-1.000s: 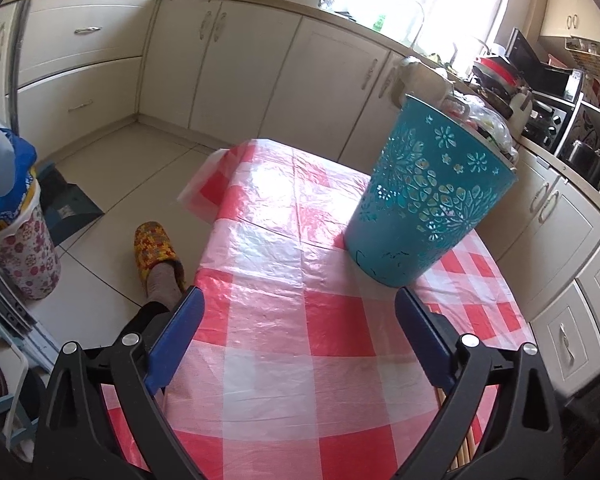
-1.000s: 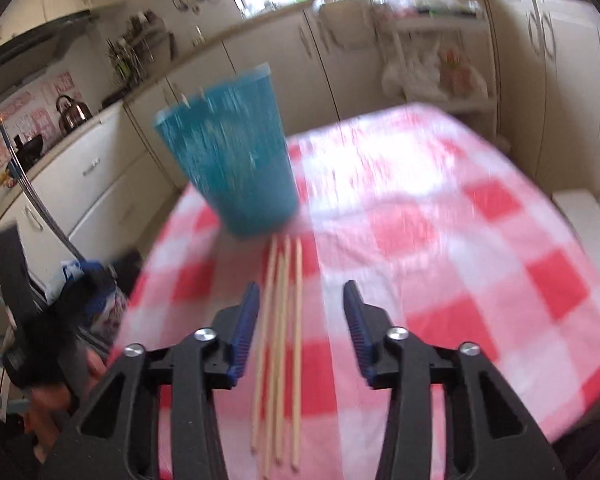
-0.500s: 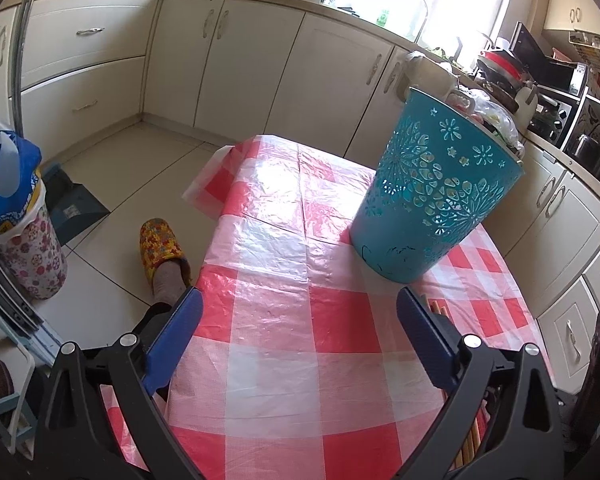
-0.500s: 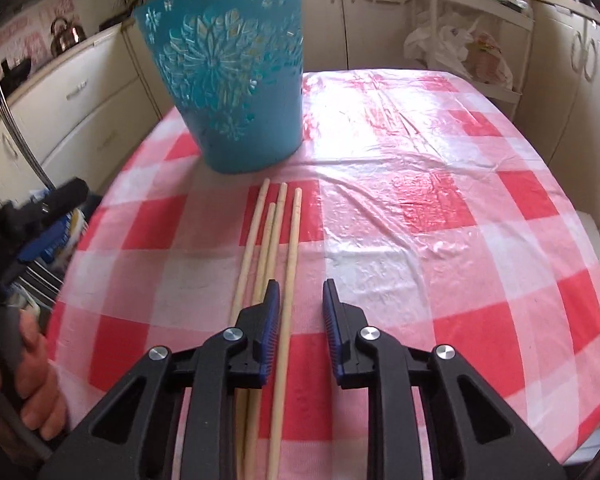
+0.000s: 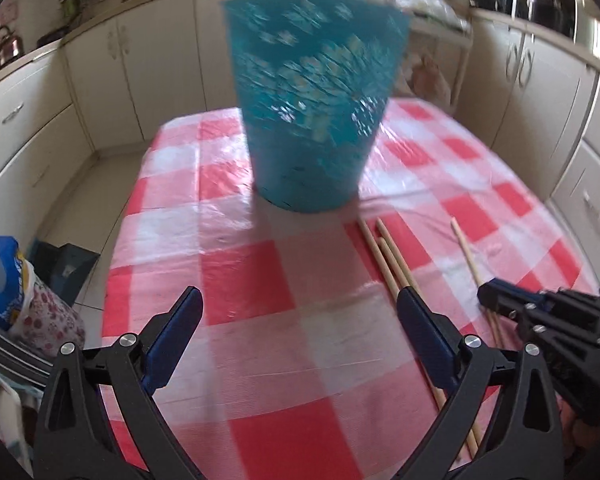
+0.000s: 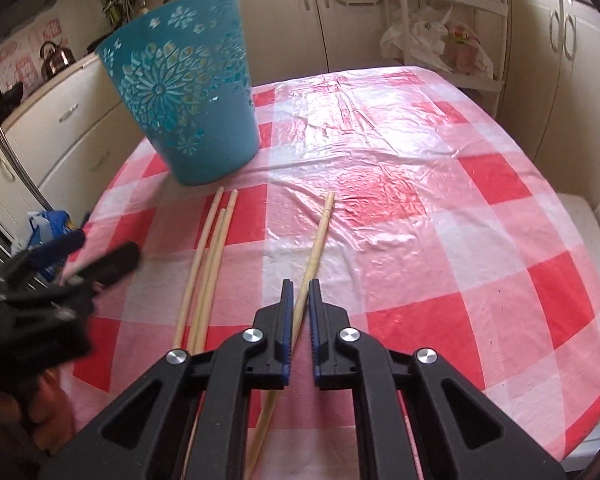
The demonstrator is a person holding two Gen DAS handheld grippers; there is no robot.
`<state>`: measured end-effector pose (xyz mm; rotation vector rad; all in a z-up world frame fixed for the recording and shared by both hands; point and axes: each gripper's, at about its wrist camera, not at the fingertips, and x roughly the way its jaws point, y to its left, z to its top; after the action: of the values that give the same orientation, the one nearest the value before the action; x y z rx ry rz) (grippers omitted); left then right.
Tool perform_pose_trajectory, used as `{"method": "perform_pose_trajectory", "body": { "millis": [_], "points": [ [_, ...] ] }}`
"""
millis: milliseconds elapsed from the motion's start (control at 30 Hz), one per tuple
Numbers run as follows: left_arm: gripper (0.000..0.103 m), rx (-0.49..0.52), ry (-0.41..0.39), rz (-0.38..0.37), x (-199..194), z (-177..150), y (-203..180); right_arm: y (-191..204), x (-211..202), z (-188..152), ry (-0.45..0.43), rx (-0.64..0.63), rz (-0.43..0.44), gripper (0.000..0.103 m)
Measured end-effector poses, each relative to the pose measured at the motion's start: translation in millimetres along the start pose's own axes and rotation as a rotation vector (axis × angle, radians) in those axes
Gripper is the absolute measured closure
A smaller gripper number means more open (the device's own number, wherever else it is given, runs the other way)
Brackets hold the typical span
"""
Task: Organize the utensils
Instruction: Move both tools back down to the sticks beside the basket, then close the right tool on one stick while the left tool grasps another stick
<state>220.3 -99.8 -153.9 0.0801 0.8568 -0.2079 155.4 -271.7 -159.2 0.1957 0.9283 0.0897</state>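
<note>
Where the red-and-white checked cloth (image 6: 440,240) covers the counter, four wooden chopsticks in all. One chopstick (image 6: 318,240) apart from the rest, angled to the right, its near part clamped between the fingers (image 6: 286,320) of the right gripper (image 6: 299,300), which stand nearly together around it. Three chopsticks (image 6: 212,256) side by side just to the left, touching or almost touching one another, far tips pointing at the bin. Same count from the left wrist view: three chopsticks (image 5: 384,256) bunched and one chopstick (image 5: 466,252) off to the right, running under the right gripper (image 5: 496,300).

One teal bin (image 6: 192,92) with cut-out flower pattern, upright at the far left of the cloth, just beyond the tips of the three; blurred as the teal bin (image 5: 316,112) in the left wrist view. Left gripper (image 5: 300,312) hovering over the near cloth, fingers (image 5: 176,328) wide apart, nothing between them; the right finger overlapping the bundle of three in that view. Left gripper (image 6: 76,256) at the left edge of the right wrist view, blurred.

Around: cream cabinets (image 6: 72,120) along the walls, one kettle (image 6: 56,56) on the far left worktop, a white rack (image 6: 452,20) with bags beyond the far end, a blue bag (image 5: 0,276) in a floral basket on the floor at left.
</note>
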Motion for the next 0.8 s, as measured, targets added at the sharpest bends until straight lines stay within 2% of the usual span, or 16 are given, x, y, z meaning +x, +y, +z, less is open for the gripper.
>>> {"method": "perform_pose_trajectory", "body": {
  "millis": [167, 367, 567, 633, 700, 800],
  "points": [
    [0.009, 0.025, 0.036, -0.010, 9, 2, -15, -3, -1, 1, 0.002, 0.021, 0.025, 0.095],
    [0.010, 0.083, 0.073, 0.035, 17, 1, -28, -5, 0, 2, 0.008, 0.034, 0.043, 0.095],
    [0.010, 0.073, 0.100, 0.061, 23, 2, -27, -7, 0, 3, 0.000, 0.042, 0.041, 0.094],
    [0.010, 0.081, 0.099, 0.070, 24, 3, -31, -7, 0, 2, -0.003, 0.042, 0.038, 0.092],
    [0.013, 0.104, 0.118, 0.092, 28, 3, -34, -7, -1, 2, -0.013, 0.036, 0.026, 0.081],
    [0.021, 0.097, 0.109, 0.078, 24, 2, -32, -6, 1, 2, -0.018, 0.025, 0.015, 0.081]
  ]
}}
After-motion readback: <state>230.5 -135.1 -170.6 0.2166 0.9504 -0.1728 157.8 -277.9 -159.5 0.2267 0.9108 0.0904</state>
